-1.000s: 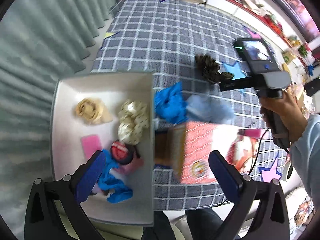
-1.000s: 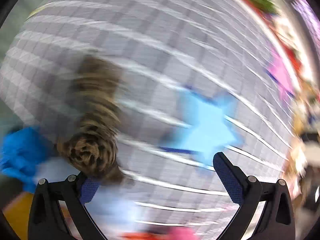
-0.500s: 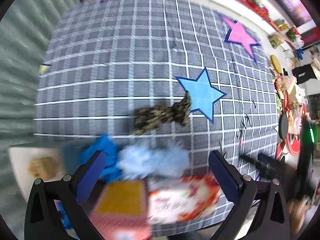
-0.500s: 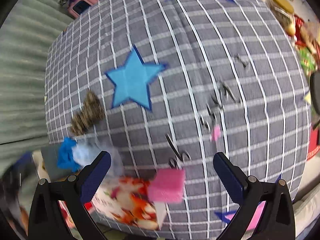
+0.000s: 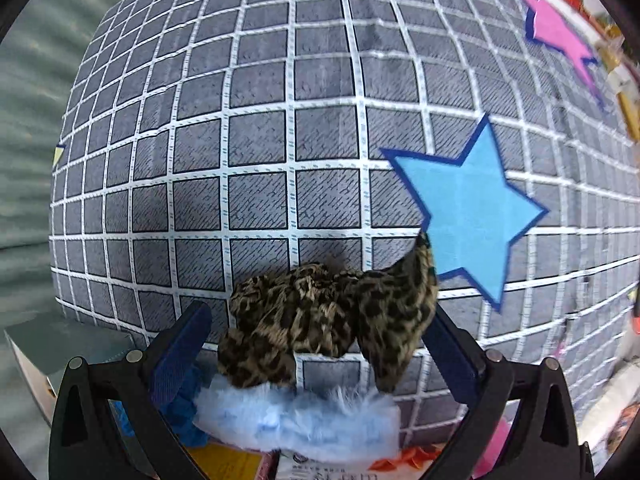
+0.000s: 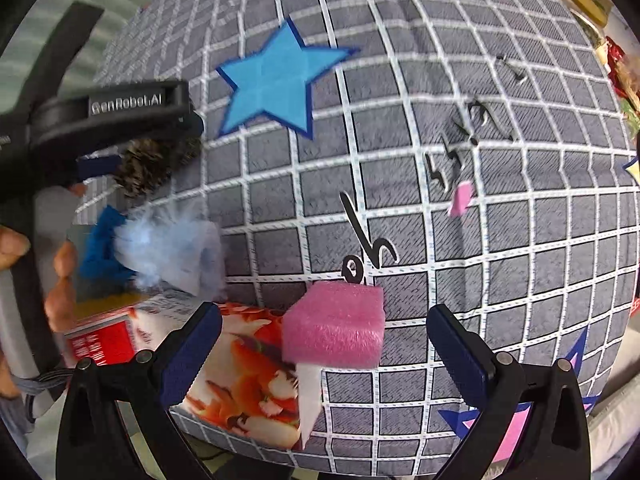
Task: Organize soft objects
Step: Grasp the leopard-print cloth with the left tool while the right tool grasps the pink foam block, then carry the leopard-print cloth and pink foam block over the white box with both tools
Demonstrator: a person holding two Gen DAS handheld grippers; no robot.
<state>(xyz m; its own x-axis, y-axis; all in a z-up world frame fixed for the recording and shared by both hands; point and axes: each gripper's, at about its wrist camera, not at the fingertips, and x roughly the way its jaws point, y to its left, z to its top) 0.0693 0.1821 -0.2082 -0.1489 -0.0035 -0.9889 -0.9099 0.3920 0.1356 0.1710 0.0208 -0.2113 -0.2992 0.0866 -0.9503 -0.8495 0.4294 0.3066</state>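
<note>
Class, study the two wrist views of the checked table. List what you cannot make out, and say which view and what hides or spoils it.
1. Blue cloth: left view, mostly behind the left tool finger and the pale fluffy piece.
2. Leopard-print cloth: right view, blurred, partly under the left tool.
3. Printed box: both views, cut off at the bottom edge; text unreadable.
4. Small pink scrap: right view, too small to identify.

Leopard-print scrunchie (image 5: 328,320) crumpled on the checked cloth, touching fluffy pale-blue scrunchie (image 5: 296,420); pink foam block (image 6: 334,330) apart.
</note>
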